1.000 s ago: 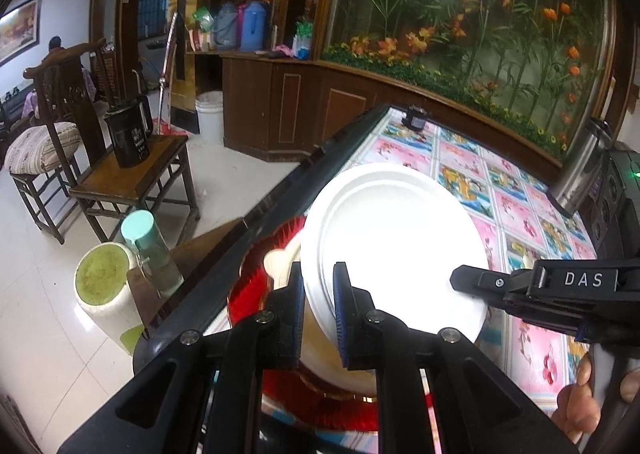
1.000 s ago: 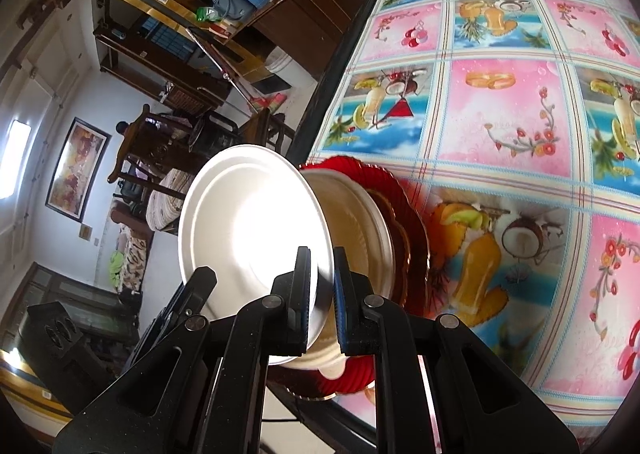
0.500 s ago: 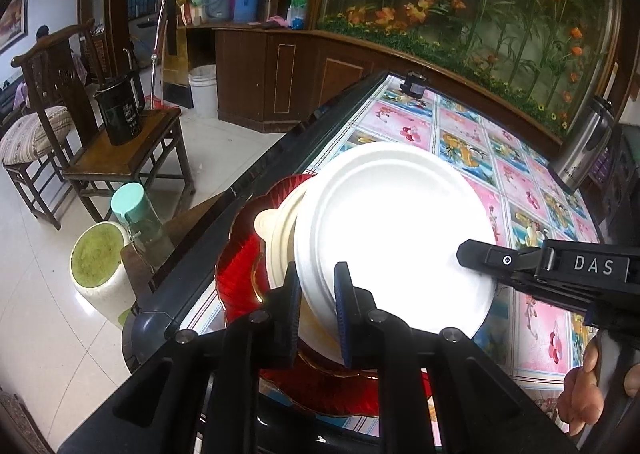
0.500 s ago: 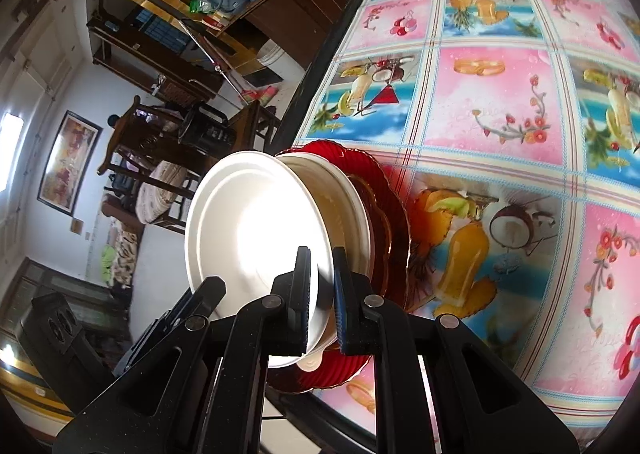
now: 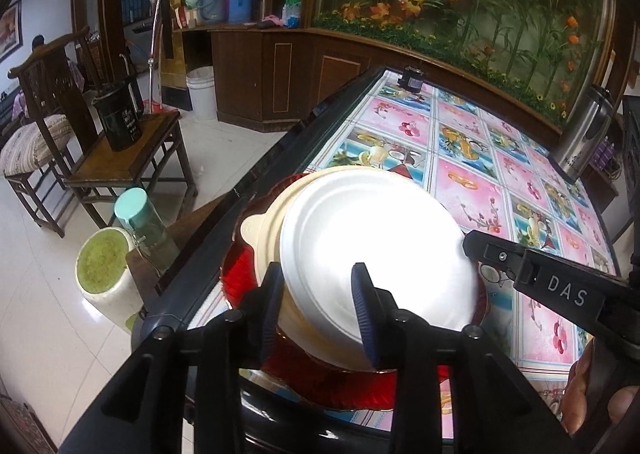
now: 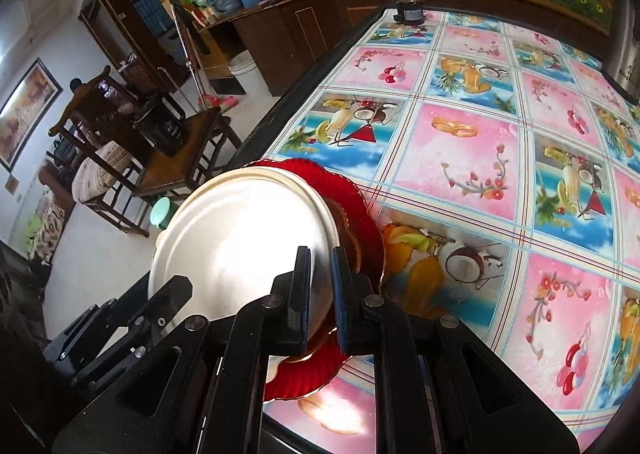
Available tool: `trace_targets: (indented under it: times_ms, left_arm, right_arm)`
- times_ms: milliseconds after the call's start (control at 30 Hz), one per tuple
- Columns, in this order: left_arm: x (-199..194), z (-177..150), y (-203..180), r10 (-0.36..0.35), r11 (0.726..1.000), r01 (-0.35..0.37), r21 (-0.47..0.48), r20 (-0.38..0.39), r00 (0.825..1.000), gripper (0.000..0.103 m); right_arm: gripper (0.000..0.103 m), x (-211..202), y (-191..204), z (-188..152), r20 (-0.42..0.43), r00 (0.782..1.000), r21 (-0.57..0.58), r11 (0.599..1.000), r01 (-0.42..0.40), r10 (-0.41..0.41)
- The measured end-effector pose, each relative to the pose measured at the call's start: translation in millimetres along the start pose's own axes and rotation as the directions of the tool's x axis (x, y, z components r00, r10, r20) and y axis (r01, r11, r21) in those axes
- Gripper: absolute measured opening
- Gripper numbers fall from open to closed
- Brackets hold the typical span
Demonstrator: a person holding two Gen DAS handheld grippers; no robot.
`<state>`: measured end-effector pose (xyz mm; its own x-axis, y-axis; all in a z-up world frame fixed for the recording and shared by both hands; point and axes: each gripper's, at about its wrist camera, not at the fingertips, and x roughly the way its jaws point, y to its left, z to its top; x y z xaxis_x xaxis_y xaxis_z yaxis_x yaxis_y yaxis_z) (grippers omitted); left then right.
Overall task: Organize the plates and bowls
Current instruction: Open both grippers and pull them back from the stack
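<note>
change: left gripper [image 5: 316, 304] pinched the white plate's near rim a second ago; its jaws are now opening, pads clear of the rim. Plate has dropped lower onto the stack.
left gripper: jaws spread partway, white plate [image 5: 376, 250] rim sits between them, untouched.
white plate: topmost, tilted, on the cream bowl [image 5: 264, 230], which sits on the red plate [image 5: 240, 274] at the near left corner of the table [image 5: 472, 158].
right gripper: [image 6: 320, 298] pinched narrow on the white plate's right rim [image 6: 240, 246], plate extends left of the jaws.
red plate, right view: [image 6: 372, 230] shows just beyond the fingers, under the stack.
</note>
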<state>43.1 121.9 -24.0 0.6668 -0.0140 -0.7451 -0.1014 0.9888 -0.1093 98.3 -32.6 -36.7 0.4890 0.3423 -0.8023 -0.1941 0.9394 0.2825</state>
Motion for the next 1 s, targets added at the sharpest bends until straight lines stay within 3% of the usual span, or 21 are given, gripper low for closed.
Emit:
trace_targets:
  times_ms: [100, 133, 367, 667, 1000]
  left_arm:
    - [-7.1, -0.1, 2.7, 0.038, 0.999, -0.039, 0.009, 0.036, 0.999, 0.059]
    - [-9.6, -0.5, 3.7, 0.049, 0.999, -0.049, 0.010, 0.047, 0.998, 0.060]
    - [-13.7, -1.0, 13.9, 0.066, 0.998, -0.065, -0.011, 0.064, 0.996, 0.060]
    - [-17.1, -1.2, 14.4, 0.058, 0.998, -0.055, -0.030, 0.083, 0.995, 0.061]
    - [-22.8, 1.1, 8.0, 0.052, 0.998, -0.050, -0.024, 0.092, 0.994, 0.061]
  right_arm:
    - [0.012, -1.8, 3.2, -0.6, 0.020, 1.000, -0.012, 1.000, 0.010, -0.010]
    - [0.012, -2.8, 4.1, -0.9, 0.024, 1.000, -0.015, 1.000, 0.010, -0.010]
    - [0.012, -11.7, 15.4, -4.8, 0.084, 0.995, -0.059, 0.997, 0.055, -0.050]
    - [0.012, -30.2, 24.3, -7.0, 0.194, 0.972, -0.107, 0.983, 0.151, -0.129]
    - [0.012, -42.3, 23.6, -6.6, 0.246, 0.956, -0.116, 0.974, 0.193, -0.160]
